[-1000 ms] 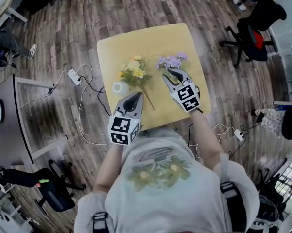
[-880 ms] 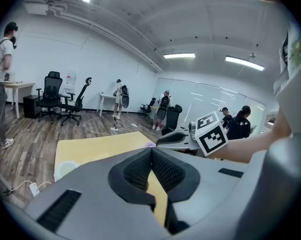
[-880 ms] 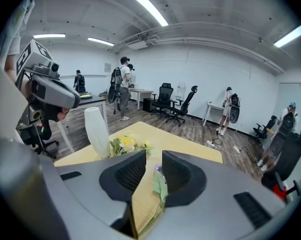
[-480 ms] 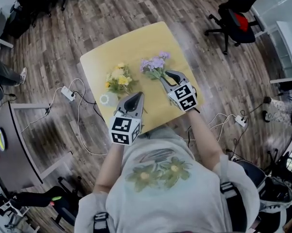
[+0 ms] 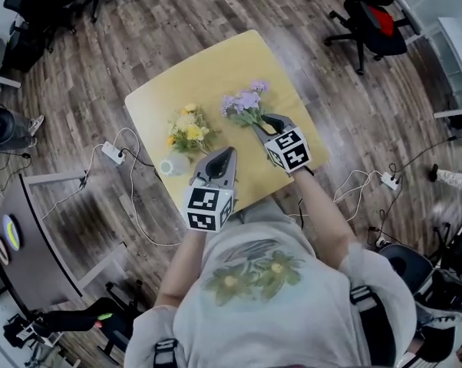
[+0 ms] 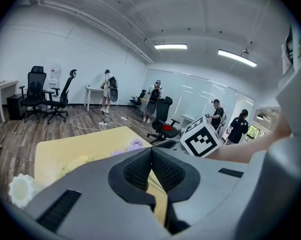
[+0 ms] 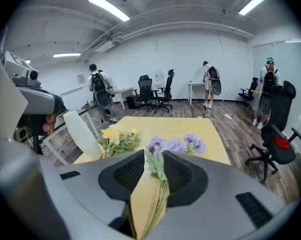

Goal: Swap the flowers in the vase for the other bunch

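The yellow wooden worktop [image 5: 216, 64] bears a yellow flower bunch [image 5: 186, 127]; a purple flower bunch [image 5: 245, 103] beside it; a white vase [image 5: 173, 165] near its edge.

The table [image 5: 216, 60] stands straight ahead of you. The vase [image 5: 173, 165] sits on it near the left front edge. The left bunch [image 5: 186, 129] lies on the tabletop just behind the vase. The right bunch [image 5: 245, 104] lies to its right, apart from it, blooms away from you. On the floor left of the table lies a power strip [image 5: 113, 152]. An office chair [image 5: 367, 14] stands beyond the table's right side.
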A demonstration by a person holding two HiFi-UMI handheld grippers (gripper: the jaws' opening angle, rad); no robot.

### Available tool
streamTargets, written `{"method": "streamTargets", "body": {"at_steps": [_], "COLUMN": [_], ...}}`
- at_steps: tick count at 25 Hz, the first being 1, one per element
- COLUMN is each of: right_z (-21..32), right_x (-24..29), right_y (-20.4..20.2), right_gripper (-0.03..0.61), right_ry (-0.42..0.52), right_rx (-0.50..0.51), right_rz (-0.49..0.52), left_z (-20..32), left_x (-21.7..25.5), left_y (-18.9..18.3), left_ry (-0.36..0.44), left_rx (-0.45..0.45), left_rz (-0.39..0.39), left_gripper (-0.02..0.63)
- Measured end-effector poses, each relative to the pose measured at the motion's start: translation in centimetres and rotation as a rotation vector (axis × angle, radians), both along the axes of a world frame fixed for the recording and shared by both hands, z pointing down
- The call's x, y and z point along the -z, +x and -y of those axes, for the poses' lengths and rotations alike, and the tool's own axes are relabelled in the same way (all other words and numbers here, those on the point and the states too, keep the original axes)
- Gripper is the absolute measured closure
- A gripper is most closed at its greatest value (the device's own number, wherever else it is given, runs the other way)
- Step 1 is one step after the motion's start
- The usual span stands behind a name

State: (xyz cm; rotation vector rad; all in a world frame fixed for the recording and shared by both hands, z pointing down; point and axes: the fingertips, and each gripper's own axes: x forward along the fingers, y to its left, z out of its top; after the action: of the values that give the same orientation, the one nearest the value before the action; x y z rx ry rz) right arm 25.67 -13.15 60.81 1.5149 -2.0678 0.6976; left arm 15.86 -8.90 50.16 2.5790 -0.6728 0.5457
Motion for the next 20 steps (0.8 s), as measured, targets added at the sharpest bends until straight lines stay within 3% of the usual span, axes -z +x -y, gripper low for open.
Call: {"method": "streamTargets", "body": {"at_steps": [10, 20], "right_z": [2.1, 4.2], "right_x": [-6.5, -12.7], "right_y": [2.2, 2.5], "right_gripper": [0.403, 0.400], "right_ry": [-0.166, -0.311], "right_rx": [-0.116, -0.135], "right_rz": [-0.011, -0.056], "left_z": [0.2, 0.2], "left_x": [-2.7, -4.4], "left_y": [0.4, -1.0], "left_ry": [-0.056, -0.100], "left_rx": [0.002, 0.016], "left_rz": [0.032, 0.046], "left_gripper": [0.595, 0.595]}}
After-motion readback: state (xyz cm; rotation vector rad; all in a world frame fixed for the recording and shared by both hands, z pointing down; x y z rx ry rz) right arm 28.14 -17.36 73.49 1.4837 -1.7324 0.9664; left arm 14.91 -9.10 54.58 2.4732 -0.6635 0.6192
